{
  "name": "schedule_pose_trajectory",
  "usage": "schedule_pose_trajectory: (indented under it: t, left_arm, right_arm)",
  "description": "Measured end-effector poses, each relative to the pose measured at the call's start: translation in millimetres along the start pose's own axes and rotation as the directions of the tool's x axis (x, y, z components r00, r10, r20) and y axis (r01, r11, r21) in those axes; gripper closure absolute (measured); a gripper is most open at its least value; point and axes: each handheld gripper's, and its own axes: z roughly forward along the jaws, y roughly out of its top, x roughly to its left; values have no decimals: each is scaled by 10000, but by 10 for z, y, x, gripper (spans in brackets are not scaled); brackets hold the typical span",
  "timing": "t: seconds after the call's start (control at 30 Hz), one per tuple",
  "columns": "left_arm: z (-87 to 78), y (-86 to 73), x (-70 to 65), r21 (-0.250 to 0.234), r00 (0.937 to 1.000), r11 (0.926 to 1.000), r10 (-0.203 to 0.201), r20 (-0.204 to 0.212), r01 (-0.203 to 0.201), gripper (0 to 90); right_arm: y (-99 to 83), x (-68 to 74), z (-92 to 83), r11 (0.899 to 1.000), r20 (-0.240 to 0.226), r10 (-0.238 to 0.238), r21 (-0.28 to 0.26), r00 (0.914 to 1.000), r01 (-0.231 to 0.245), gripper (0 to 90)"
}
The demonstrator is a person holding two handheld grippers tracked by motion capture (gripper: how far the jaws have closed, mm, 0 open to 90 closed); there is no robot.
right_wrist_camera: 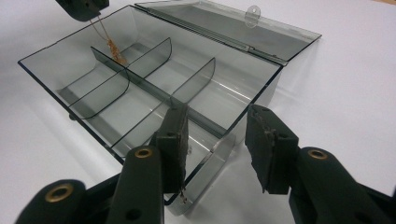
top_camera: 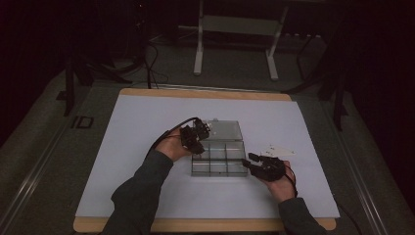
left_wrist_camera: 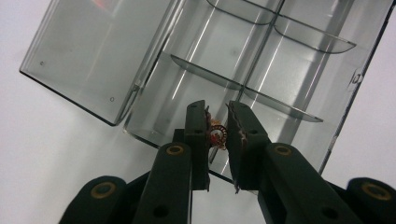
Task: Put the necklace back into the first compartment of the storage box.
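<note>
A clear plastic compartment box (top_camera: 219,166) lies on the white board, its lid (top_camera: 227,131) swung open toward the far side. My left gripper (top_camera: 198,133) hovers over the box's back left compartment, shut on a small red-and-gold ornament (left_wrist_camera: 217,134). In the right gripper view that ornament (right_wrist_camera: 114,49) dangles on a thin gold thread under the left gripper (right_wrist_camera: 81,7), above the box (right_wrist_camera: 60,56). My right gripper (right_wrist_camera: 217,114) stands open astride the near right corner of the box, one jaw over the inside and one outside the end wall. In the high view the right gripper (top_camera: 253,159) sits at that corner.
The white board (top_camera: 147,186) covers a wooden table top with free room all round the box. Small white pieces (top_camera: 276,148) lie just right of the box. A metal stand (top_camera: 235,29) and cables are on the floor behind the table.
</note>
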Motion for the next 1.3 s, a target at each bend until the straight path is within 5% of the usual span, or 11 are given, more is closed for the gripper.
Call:
schedule_pose_trajectory:
  t: [1.0, 1.3]
  left_arm:
    - [199, 17, 48, 518, 9998, 9986, -134, 140, 126, 758]
    - [170, 0, 48, 330, 9998, 9993, -193, -6, 193, 731]
  right_arm:
    - [-3, 0, 5, 10000, -13, -21, 11, 10000, 21, 594]
    - [-1, -3, -2, 10000, 9, -8, 1, 10000, 8, 594]
